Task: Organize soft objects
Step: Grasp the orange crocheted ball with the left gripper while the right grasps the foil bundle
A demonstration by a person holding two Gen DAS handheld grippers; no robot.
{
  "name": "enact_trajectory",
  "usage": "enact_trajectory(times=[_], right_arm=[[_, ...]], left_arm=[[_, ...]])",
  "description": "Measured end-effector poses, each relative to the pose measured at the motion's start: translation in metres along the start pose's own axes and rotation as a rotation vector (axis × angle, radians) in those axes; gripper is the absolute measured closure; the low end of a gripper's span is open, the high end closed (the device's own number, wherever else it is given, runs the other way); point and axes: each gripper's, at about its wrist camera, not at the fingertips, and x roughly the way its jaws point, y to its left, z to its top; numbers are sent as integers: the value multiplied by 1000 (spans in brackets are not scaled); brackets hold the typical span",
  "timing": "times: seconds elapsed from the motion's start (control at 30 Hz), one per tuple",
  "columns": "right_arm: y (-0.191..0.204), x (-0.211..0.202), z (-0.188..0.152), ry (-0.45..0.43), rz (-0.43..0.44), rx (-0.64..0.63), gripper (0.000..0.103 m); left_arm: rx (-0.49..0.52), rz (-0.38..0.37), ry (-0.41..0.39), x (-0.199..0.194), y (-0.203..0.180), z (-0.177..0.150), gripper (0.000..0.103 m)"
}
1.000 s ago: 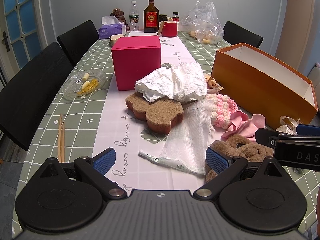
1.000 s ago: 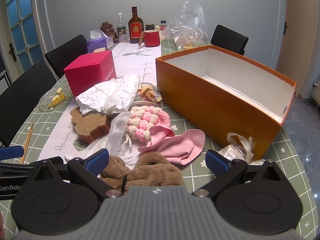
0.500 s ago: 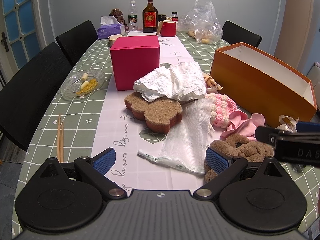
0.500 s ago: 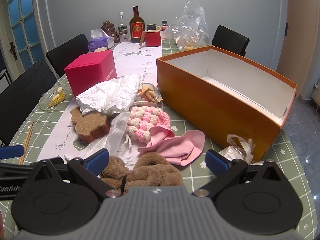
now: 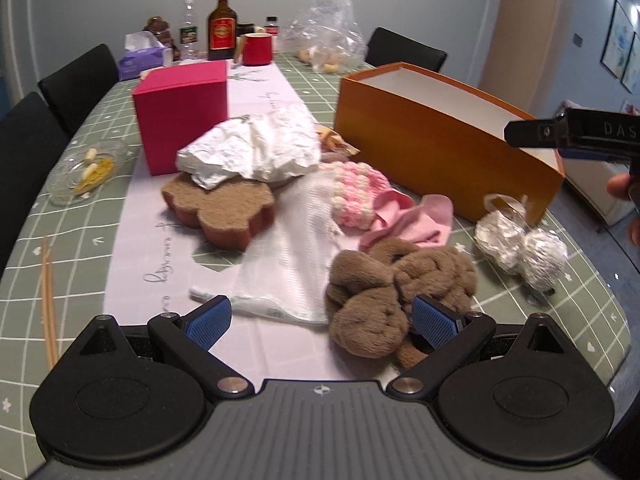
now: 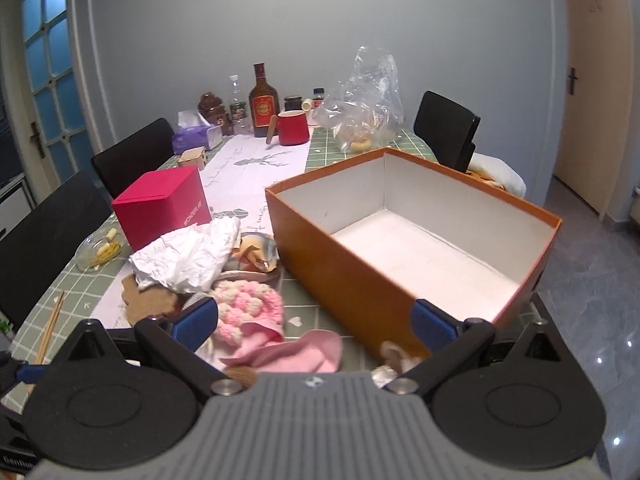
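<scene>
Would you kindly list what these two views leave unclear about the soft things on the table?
- Brown plush, left wrist view: its near edge hides behind the left claw.
- Brown sponge, right wrist view: mostly covered by crumpled white paper.
- Pink cloth, right wrist view: lower part cut off by the right claw body.

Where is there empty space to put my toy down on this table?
Inside the orange box: its white floor is bare. Also the green cloth between the chopsticks and the brown sponge. It is crowded in the middle, where the brown plush, pink cloth and white paper pile together.
</scene>
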Motion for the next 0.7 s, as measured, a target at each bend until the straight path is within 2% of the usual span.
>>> enact_trajectory(times=[0.1, 0.2, 0.37, 0.53, 0.6, 0.7], right_arm=[[-19, -6, -4, -18, -44, -17, 3], [-35, -7, -12, 3, -71, -28, 3], [-50, -4, -33, 73, -2, -63, 3], [-44, 1, -47, 81, -9, -190, 3], [-42, 8, -51, 98, -30, -260, 3], [-43, 20, -58, 145, -15, -311, 3]], left_arm=[[16, -26, 14, 3, -8, -4, 0], [35, -45, 25, 5, -17, -9, 0], [59, -72, 55, 10, -33, -24, 0], [99, -78, 61, 16, -50, -36, 0], [125, -77, 52, 18, -55, -41, 0], [148, -67, 53, 25, -57, -48, 0]])
